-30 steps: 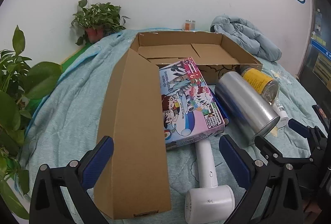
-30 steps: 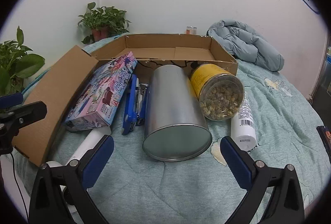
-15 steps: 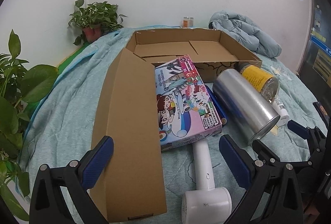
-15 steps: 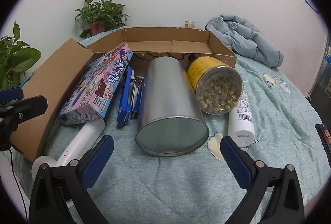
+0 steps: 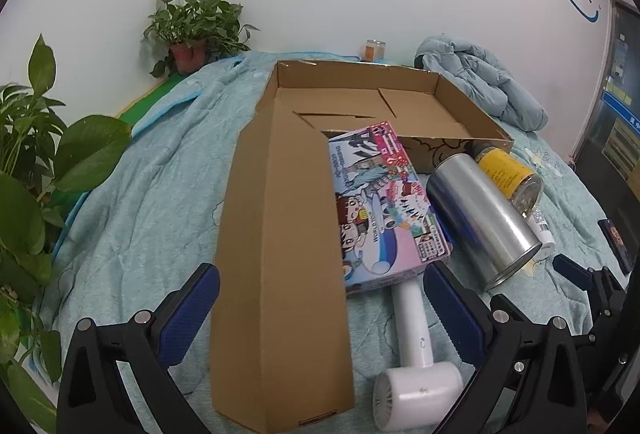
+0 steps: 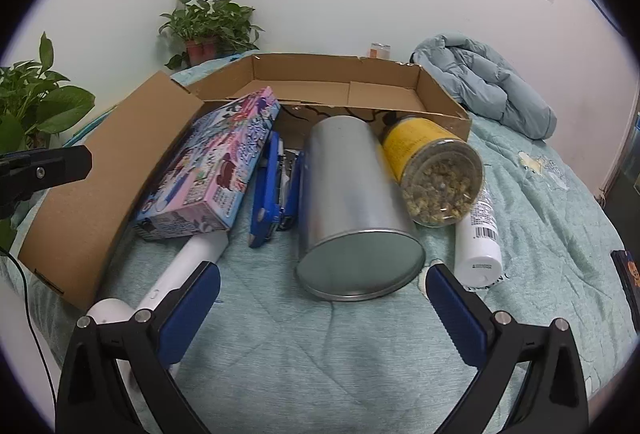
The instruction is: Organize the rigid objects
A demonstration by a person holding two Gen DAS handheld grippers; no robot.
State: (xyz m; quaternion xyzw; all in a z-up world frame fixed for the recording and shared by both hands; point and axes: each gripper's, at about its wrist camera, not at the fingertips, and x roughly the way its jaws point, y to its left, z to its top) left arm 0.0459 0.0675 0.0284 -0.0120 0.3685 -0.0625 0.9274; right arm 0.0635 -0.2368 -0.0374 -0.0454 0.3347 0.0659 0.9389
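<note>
Right wrist: white bottle (image 6: 479,244) barcode label; both tongs (image 6: 322,308) (image 5: 321,308) spread wide, empty

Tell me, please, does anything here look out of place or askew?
Yes. The cardboard box is empty, while the metal can, yellow-labelled jar and white bottle lie on their sides on the bedspread. The colourful box rests tilted.

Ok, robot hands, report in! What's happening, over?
Left gripper open, empty. Right gripper open before silver can. Cardboard box empty. Nothing blocking.
</note>
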